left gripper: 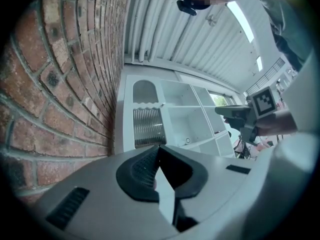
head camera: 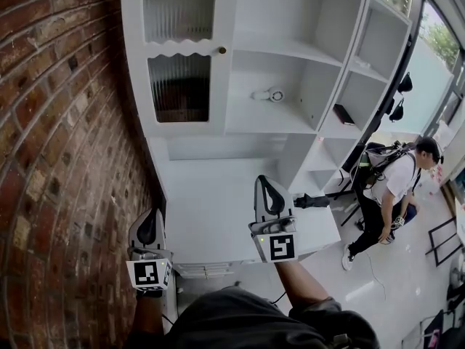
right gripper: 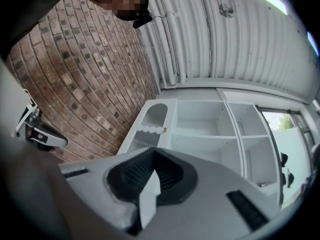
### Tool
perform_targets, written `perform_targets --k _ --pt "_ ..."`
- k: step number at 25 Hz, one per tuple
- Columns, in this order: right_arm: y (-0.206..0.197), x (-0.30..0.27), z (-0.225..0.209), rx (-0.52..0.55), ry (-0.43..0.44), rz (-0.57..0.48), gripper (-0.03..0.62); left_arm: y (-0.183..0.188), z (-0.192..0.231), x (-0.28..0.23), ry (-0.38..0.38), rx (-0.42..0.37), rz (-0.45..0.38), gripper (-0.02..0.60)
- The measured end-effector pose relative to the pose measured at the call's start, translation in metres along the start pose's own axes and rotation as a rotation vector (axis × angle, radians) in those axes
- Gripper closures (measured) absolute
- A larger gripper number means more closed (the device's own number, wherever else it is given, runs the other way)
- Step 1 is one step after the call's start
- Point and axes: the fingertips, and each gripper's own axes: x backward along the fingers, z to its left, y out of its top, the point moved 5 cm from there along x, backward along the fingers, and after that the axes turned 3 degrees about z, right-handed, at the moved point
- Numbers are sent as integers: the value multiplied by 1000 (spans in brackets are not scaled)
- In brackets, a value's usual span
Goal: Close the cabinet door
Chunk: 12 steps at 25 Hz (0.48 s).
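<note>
The white cabinet door (head camera: pixel 180 57) with two ribbed glass panes and a small brass knob (head camera: pixel 222 50) lies flush with the cabinet front at the left, next to open shelves. My left gripper (head camera: pixel 147 227) hangs low by the brick wall, jaws together and empty. My right gripper (head camera: pixel 270 193) is over the white counter, well below the door, jaws together with nothing between them. The left gripper view shows the door (left gripper: pixel 147 126) beyond the shut jaws (left gripper: pixel 159 154). In the right gripper view the door (right gripper: pixel 150 126) and its knob (right gripper: pixel 165 130) stand far beyond the shut jaws (right gripper: pixel 152 171).
A brick wall (head camera: pixel 58 158) runs along the left. The white counter (head camera: pixel 218 231) juts out below the shelves, with a black object (head camera: pixel 312 201) at its right edge. A small white round item (head camera: pixel 270 94) and a dark flat item (head camera: pixel 343 114) lie on shelves. A person (head camera: pixel 392 187) crouches at right.
</note>
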Motion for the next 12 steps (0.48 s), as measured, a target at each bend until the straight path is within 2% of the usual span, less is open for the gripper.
perform_targets --k 12 --pt "-9 14 9 -1 26 35 595 2 -4 6 -3 -1 1 580"
